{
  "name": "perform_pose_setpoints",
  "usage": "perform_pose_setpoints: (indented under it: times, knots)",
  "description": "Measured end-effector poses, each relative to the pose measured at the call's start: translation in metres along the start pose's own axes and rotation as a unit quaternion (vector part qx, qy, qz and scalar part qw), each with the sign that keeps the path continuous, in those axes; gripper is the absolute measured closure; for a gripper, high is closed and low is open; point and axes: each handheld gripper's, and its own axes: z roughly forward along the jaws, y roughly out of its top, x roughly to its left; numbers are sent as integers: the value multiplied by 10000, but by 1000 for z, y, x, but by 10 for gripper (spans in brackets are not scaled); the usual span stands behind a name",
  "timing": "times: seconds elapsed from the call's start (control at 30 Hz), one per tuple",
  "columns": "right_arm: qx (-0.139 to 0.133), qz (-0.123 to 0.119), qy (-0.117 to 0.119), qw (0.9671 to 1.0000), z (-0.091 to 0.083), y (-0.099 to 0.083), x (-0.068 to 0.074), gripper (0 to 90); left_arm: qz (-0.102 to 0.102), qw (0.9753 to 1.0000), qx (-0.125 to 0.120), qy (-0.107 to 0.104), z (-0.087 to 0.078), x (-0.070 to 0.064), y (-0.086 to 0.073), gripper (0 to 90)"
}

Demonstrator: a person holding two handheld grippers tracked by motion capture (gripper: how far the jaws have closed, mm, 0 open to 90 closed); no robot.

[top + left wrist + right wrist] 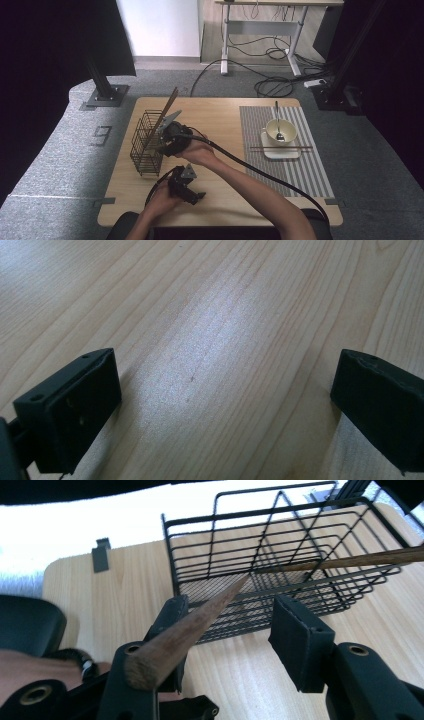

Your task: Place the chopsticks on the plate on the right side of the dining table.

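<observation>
High view: right hand-held gripper point(167, 134) jaw tips hidden behind its body and the wire basket point(146, 145), so grip on the chopstick point(165, 112) unreadable there. Right gripper view: second chopstick point(350, 560) cut off at right edge (tip lost in the mesh). Near counter point(225, 210) edge hidden by forearms.

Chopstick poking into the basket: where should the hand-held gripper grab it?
Probably the thick end of the chopstick, which sticks out of the basket. The thin tip is in among the wires, where the jaws would bump. Come from the open table side, with one jaw on each side of the slanted stick. The right hand-held gripper is open, and the stick lies against one jaw.
</observation>
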Motion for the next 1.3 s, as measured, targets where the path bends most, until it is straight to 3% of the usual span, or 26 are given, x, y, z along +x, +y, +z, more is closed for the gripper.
perform_pose_setpoints:
  times: [0.23, 0.57, 0.67, 1.0, 1.3]
  knots:
    - [-32, 68, -183, 9998, -2, 0, -10, 600, -48, 10000, -53, -11, 1, -1, 0, 0]
    - [-192, -87, -377, 9991, -6, 0, -18, 751, -58, 10000, -57, -3, 1, -1, 0, 0]
    - [-203, -174, -341, 9991, -7, 0, -18, 812, -54, 10000, -61, -11, 1, -1, 0, 0]
    - [-174, -360, -267, 9988, -19, 2, -16, 822, -56, 10000, -52, -9, 1, -1, 0, 0]
    - [-320, -183, -42, 9993, -41, -3, -23, 822, -58, 10000, -52, -12, 1, -1, 0, 0]
